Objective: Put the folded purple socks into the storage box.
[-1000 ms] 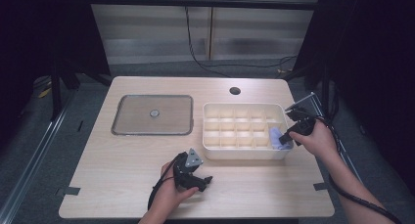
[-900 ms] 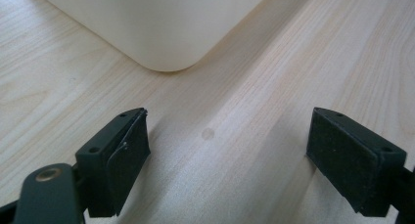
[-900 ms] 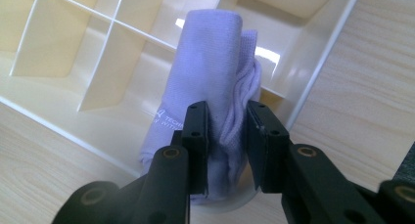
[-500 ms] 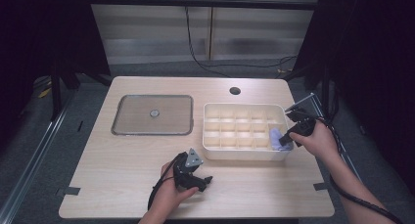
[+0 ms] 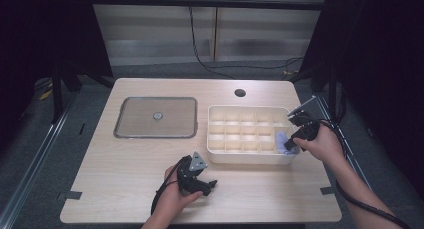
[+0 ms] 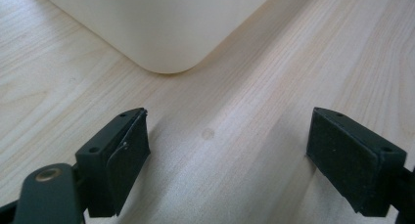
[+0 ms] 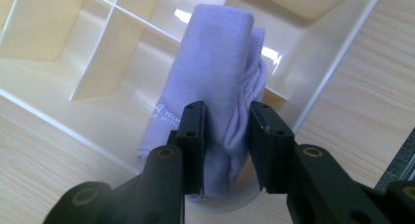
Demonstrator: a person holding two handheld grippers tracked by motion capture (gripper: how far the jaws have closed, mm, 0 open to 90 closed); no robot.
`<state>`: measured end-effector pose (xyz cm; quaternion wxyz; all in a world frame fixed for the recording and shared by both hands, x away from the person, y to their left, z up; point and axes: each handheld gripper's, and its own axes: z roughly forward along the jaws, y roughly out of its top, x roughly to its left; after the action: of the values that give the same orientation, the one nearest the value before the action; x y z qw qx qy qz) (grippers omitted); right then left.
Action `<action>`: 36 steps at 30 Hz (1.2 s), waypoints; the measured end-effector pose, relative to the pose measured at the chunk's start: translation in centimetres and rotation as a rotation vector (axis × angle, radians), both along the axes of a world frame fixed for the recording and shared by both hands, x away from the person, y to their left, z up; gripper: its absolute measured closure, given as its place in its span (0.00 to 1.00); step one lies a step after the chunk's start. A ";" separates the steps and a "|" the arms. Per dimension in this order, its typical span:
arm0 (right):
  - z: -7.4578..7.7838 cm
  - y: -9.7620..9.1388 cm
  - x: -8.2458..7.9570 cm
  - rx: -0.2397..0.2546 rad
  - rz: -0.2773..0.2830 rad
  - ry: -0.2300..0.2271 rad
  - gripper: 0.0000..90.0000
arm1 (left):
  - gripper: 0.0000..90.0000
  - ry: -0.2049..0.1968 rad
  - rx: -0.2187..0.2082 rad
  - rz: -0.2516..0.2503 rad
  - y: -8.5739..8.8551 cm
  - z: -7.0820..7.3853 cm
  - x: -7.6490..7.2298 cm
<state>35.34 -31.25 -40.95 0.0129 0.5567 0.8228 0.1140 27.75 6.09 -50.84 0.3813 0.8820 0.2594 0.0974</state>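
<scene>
1. R gripper (image 7: 226,136) sat at the table's 3 o'clock edge, jaws around a folded lilac cloth (image 7: 215,77). They'd just been opening a bit; the left pad was against the fabric, the right one had a thin gap or barely brushed it, couldn't tell which.
2. Cloth (image 5: 283,141) stood on end in the near-right corner cell of the cream divider tray (image 5: 250,156), leaning over the tray's rim toward the gripper. Small white print showed on its lower fold, too small to read.
3. R hand (image 5: 322,144) held the gripper just outside the tray's right wall.
4. L gripper (image 5: 210,184) rested low on the table (image 5: 125,179) at about 6 o'clock, jaws wide apart, nothing between them, just bare wood.
5. In the left gripper view, the tray's rounded corner (image 6: 166,62) was dead ahead at 12 o'clock, near but not touching.
6. Further out, at the table's 10 o'clock: flat grey lid (image 5: 156,117) w/ a small round knob in the centre, well apart from both grippers.
7. Dark round hole (image 5: 240,93) in the tabletop at 12 o'clock.
</scene>
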 end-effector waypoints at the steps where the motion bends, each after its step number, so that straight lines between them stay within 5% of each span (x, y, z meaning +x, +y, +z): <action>1: 0.0 -0.1 0.0 0.012 -0.001 0.003 0.74 | 0.17 0.000 0.000 0.001 0.0 0.0 0.0; 6: 0.3 -0.4 0.2 0.050 -0.007 0.004 0.69 | 0.17 0.000 0.000 0.000 0.0 0.0 0.0; 36: 3.4 -0.1 0.6 0.033 0.027 -0.025 0.64 | 0.17 0.000 -0.001 0.001 0.0 0.0 0.0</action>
<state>35.98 -31.33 -37.56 0.0127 0.5443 0.8280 0.1345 27.75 6.08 -50.84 0.3815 0.8817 0.2598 0.0977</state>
